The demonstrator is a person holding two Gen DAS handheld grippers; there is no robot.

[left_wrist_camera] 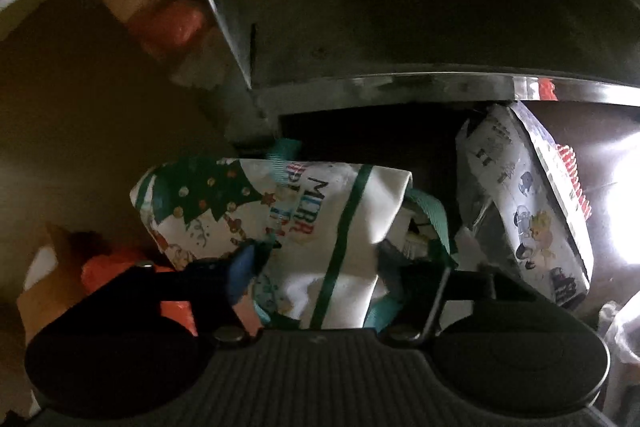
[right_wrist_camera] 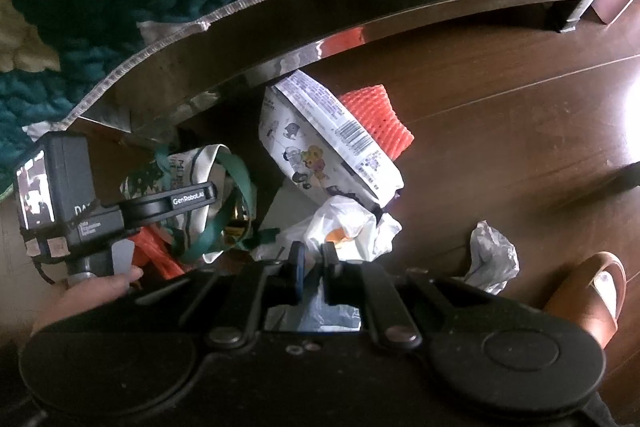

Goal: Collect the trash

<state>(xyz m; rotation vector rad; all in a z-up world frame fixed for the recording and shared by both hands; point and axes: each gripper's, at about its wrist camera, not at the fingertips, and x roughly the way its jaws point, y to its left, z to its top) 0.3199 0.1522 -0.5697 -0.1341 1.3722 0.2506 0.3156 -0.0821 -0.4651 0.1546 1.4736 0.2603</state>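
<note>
Pinching Xmas bag (left_wrist_camera: 304, 227) in left gripper (left_wrist_camera: 340, 267), snack wrapper (left_wrist_camera: 520, 207) just beside.

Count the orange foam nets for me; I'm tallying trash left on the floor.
1 clearly: a foam net behind the snack bag, by the metal frame. Orange bits beside the gift bag may be another; unclear.

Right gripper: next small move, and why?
Probably ease the right gripper forward and close on the crumpled white plastic bag. Its fingers stand slightly apart right at the bag's near edge, with nothing gripped yet. The left gripper already straddles the Christmas gift bag, so the plastic is the nearest loose trash.
</note>
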